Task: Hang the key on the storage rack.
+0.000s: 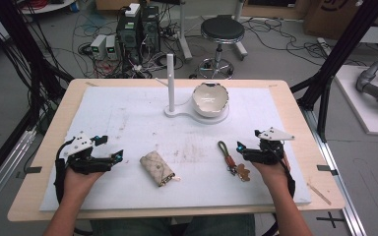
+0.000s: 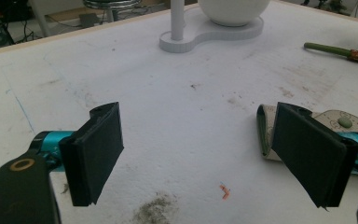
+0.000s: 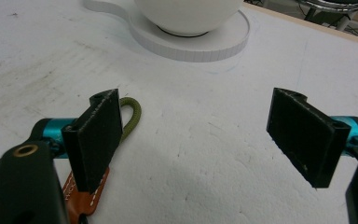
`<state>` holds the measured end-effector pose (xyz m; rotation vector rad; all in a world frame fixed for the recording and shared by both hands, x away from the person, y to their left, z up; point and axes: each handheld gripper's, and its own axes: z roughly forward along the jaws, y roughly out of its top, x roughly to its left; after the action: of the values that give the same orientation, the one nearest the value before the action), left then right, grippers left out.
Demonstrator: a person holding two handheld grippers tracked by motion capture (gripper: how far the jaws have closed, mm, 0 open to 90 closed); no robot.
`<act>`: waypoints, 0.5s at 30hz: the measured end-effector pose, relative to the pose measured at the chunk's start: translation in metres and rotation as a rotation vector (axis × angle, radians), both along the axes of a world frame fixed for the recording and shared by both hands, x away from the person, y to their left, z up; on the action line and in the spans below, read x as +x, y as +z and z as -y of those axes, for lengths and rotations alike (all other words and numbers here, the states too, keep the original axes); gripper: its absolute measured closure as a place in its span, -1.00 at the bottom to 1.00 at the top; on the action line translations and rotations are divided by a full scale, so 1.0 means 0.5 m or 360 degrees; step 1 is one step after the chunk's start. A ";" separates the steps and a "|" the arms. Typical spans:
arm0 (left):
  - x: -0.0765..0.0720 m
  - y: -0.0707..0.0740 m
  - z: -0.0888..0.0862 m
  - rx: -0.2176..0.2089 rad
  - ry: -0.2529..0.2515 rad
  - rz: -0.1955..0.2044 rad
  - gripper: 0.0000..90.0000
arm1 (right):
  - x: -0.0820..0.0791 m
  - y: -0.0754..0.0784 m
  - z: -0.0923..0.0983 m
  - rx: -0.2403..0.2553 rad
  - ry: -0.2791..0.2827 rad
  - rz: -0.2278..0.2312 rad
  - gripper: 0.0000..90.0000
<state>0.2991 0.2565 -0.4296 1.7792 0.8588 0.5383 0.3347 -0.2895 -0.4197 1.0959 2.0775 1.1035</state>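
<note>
A beige quilted key pouch (image 1: 156, 168) lies on the white mat, just right of my left gripper (image 1: 112, 158), which rests low at the left with its jaws wide apart and nothing between them. In the left gripper view the pouch (image 2: 345, 122) peeks out behind the right jaw. A keychain (image 1: 231, 160) with an olive green loop, a brown leather tag and a small bear charm lies right beside my right gripper (image 1: 241, 150), also open and empty. In the right gripper view the green loop (image 3: 131, 116) and the tag (image 3: 77, 198) sit behind the left jaw.
A white bowl (image 1: 209, 99) stands on a white base (image 1: 177, 114) with an upright post (image 1: 170, 81) at the back centre of the mat (image 1: 128, 113). The wooden table's edge (image 1: 310, 137) runs around the mat. A stool (image 1: 221, 30) and computers stand on the floor beyond.
</note>
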 end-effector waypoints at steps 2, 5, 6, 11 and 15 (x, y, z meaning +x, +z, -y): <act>-0.001 0.002 -0.001 -0.0002 0.0012 0.0009 -0.63 | 0.000 0.000 0.000 -0.0003 0.0002 -0.0004 -0.58; 0.006 0.002 -0.001 -0.0002 0.0017 0.0007 -0.63 | 0.001 -0.004 -0.002 -0.0002 0.0009 -0.0018 -0.59; 0.006 0.002 -0.001 -0.0002 0.0017 0.0007 -0.63 | 0.000 -0.005 -0.003 -0.0005 0.0013 -0.0026 -0.59; 0.011 -0.001 0.014 0.0040 -0.0021 -0.0003 -0.63 | -0.009 -0.003 -0.010 -0.0030 0.0034 -0.0031 -0.58; 0.012 -0.001 0.018 0.0039 -0.0031 0.0004 -0.63 | -0.015 -0.002 -0.019 -0.0044 0.0043 -0.0044 -0.58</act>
<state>0.3049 0.2474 -0.4299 1.8067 0.8357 0.5406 0.3270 -0.2801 -0.4207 1.0786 2.1286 1.0749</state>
